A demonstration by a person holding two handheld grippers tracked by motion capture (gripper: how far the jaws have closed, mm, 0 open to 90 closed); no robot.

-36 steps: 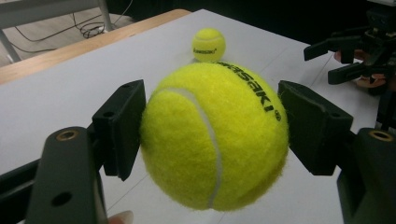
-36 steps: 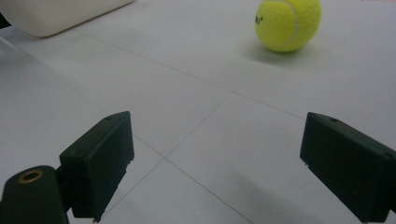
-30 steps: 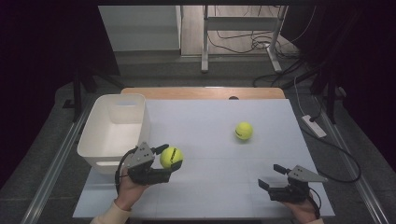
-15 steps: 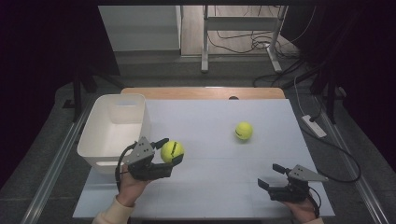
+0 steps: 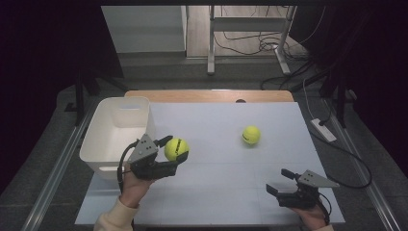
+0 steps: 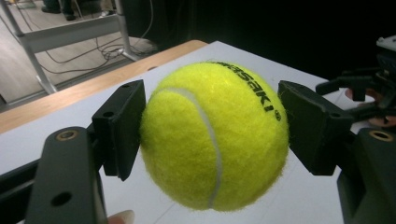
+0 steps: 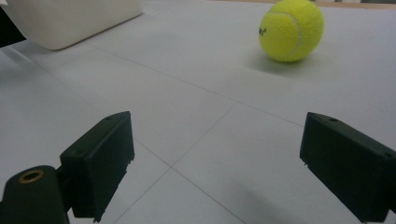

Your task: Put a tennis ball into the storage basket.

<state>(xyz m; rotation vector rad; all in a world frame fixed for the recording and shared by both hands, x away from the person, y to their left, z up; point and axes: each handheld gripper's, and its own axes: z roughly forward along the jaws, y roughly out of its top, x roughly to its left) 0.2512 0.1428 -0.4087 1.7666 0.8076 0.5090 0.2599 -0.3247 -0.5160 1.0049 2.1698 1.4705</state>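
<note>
**Item record: two tennis balls, one bin, two hand-held grippers**

1. Left gripper [image 5: 174,150] — lower left of the high view, carried in a person's hand with a pale sleeve. Jaws clamped on a yellow tennis ball [image 5: 176,149], one pad pressed to each side. In the left gripper view the held tennis ball [image 6: 215,135] sits squarely between the two black pads, black lettering on its upper right face, clear of the table beneath.

2. White bin [image 5: 98,147] — left of the high view, rectangular, open-topped, standing on the table. The held ball is just beside its right wall, outside it.

3. Second tennis ball [image 5: 251,134] — right of centre in the high view, resting on the white table [image 5: 216,183], well apart from both grippers. In the right gripper view it lies at the upper right [image 7: 291,30].

4. Right gripper [image 5: 284,182] — lower right of the high view, low over the table. Jaws apart, with bare tabletop between them.
</note>
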